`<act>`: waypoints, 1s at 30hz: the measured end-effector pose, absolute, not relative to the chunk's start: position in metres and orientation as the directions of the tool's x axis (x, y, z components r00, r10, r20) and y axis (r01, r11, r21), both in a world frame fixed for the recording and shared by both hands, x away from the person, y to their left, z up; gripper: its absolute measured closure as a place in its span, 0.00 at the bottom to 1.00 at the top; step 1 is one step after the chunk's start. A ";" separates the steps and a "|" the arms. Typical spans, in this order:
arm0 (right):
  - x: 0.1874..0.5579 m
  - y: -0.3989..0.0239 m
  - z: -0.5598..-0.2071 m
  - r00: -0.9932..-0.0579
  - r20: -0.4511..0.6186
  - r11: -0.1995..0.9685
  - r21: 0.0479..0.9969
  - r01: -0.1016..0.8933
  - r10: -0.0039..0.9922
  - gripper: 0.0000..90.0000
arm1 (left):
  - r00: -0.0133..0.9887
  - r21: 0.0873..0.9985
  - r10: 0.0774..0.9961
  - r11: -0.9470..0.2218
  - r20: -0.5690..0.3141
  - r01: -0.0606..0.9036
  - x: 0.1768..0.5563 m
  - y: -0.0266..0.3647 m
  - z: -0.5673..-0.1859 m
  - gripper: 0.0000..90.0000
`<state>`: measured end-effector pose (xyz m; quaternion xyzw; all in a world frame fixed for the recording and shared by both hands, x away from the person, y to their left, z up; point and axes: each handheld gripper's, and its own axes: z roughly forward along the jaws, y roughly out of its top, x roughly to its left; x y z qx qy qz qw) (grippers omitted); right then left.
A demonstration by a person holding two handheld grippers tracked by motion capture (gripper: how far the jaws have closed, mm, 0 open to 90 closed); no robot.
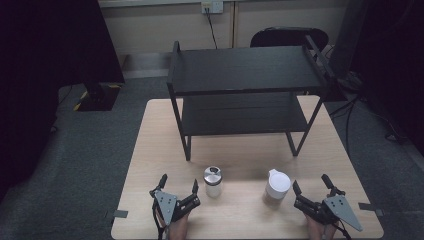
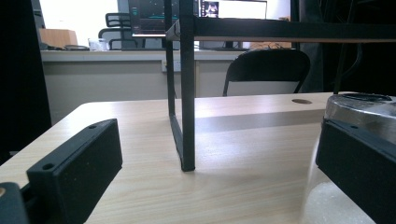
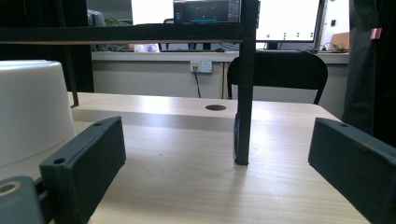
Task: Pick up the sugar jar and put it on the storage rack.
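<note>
High view — left claw (image 1: 178, 185) and right claw (image 1: 312, 185) both gaping, empty, at the table's (image 1: 150, 145) near edge; glass jar (image 1: 212, 181) and white jar (image 1: 277, 186) sit between them. Left gripper view — glass jar (image 2: 359, 109) behind the right-hand jaw; swing over to centre it. Right gripper view — white jar (image 3: 32, 109) behind the left-hand jaw; same fix before squeezing.

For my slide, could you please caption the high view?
Open left gripper and right gripper flank a jar and white container before a black shelf.
</note>
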<state>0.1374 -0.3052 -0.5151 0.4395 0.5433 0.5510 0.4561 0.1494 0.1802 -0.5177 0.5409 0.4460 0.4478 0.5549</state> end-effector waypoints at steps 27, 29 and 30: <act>0.137 -0.303 -0.515 -0.185 -0.010 0.006 1.000 -0.025 0.983 0.03 | 0.209 1.000 0.978 0.022 -0.019 -0.010 0.150 0.180 -0.514 0.00; 0.137 -0.303 -0.515 -0.185 -0.010 0.006 1.000 -0.025 0.983 0.03 | 0.214 0.999 0.976 0.032 -0.029 -0.009 0.149 0.181 -0.510 0.00; 0.137 -0.303 -0.515 -0.185 -0.010 0.006 1.000 -0.025 0.983 0.03 | 0.220 0.999 0.975 0.032 -0.029 -0.013 0.149 0.181 -0.509 0.00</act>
